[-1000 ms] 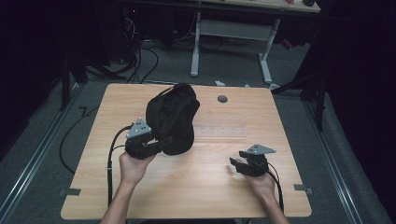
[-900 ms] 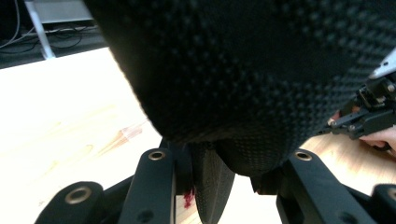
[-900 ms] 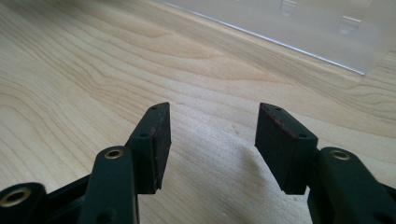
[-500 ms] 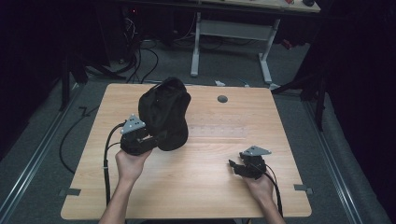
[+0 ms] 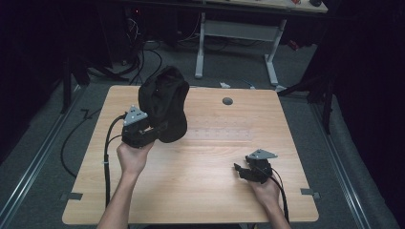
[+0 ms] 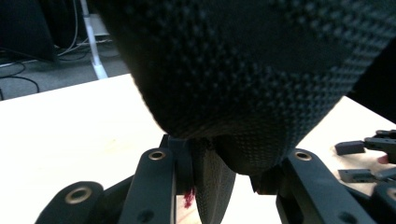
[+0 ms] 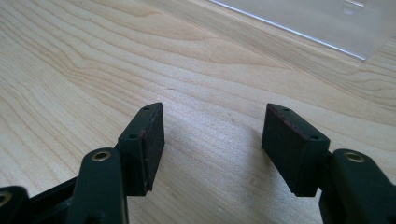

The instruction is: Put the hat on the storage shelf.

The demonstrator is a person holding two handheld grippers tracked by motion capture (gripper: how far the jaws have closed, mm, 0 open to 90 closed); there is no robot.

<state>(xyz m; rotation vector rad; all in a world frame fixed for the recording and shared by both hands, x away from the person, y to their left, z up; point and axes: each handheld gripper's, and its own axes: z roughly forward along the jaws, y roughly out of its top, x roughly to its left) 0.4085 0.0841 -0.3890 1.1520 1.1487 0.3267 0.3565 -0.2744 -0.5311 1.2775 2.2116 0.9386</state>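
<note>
**Black cap lifted at table's left; right jaws wide and empty**

Table: light wood-grain top, rounded corners, a small dark round grommet near the far edge. A clear plastic sheet lies flat on the wood ahead of the right hand-held gripper. Grey carpeted floor all round; dark room beyond. A white-legged desk frame stands behind the table, with loose cables on the floor at far left.

Left hand-held gripper: jaws clamped tight on the lower edge of a black cap, textured knit fabric, held up above the left half of the table. In the left gripper view the cap bulges just above the jaws, a fold pinched between them.

Right hand-held gripper: low over the near right part of the table, well apart from the cap. Its jaws have just been opening and stand wide, pads bare, only wood between them.
</note>
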